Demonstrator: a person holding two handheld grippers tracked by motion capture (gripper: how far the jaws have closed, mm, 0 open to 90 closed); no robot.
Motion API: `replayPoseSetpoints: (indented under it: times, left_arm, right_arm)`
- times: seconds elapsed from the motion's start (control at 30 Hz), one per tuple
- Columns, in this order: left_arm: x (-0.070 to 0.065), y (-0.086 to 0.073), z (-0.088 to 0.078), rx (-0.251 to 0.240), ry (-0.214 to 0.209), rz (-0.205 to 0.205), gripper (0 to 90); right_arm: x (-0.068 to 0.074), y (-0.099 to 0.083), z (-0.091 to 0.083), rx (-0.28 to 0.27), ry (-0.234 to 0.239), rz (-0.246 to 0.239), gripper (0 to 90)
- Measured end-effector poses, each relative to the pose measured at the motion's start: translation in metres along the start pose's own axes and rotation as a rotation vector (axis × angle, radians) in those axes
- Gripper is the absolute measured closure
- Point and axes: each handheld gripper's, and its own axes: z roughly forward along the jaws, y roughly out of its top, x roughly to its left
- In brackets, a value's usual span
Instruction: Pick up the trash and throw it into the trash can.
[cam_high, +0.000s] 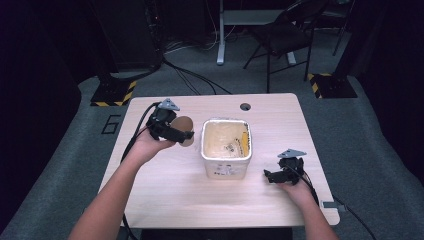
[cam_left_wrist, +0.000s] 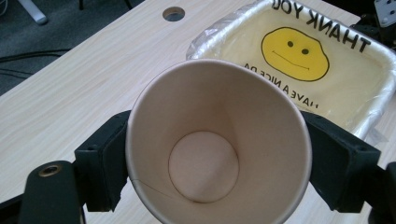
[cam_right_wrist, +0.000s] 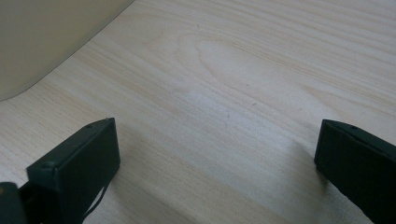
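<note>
From the high view I see a pale wood-grain table (cam_high: 170, 190) with rounded corners and a round cable hole (cam_high: 245, 106) near its far edge, standing on grey carpet (cam_high: 380, 150); black-and-yellow striped stand bases (cam_high: 114, 93) sit off both far corners, cables run across the floor behind, and a dark folding chair (cam_high: 285, 35) stands beside a white desk leg in the dim back of the room. My left gripper (cam_high: 176, 134) is held above the table's left half, clamped on a brown paper cup (cam_high: 184, 129) just left of a white square bin (cam_high: 226, 167) lined with a plastic bag, which sits at mid-table. My right gripper (cam_high: 270, 176) rests low at the table's right side, near the bin. In the left gripper view I look straight into the paper cup (cam_left_wrist: 205, 163), its mouth toward the camera, with a black jaw pressing on each side of its wall; beyond it lie the wood table (cam_left_wrist: 84, 79), the cable hole (cam_left_wrist: 173, 13), and the bin's liner (cam_left_wrist: 299, 60), printed with a yellow smiley face and "THANK YOU". In the right gripper view my own jaws stand wide apart with bare wood table (cam_right_wrist: 233, 93) between them, and the bin's pale wall (cam_right_wrist: 42, 37) fills the upper left corner.
</note>
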Motion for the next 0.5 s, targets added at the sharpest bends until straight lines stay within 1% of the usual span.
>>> replayPoseSetpoints:
  times: [0.27,0.5]
  left_arm:
    - [-0.007,0.012,-0.001,-0.005,-0.009,0.012,17.8]
    - [-0.013,0.022,-0.004,-0.011,-0.014,0.036,17.9]
  right_arm:
    - [0.000,0.000,0.000,0.000,0.000,0.000,0.0]
    - [0.000,0.000,0.000,0.000,0.000,0.001,0.0]
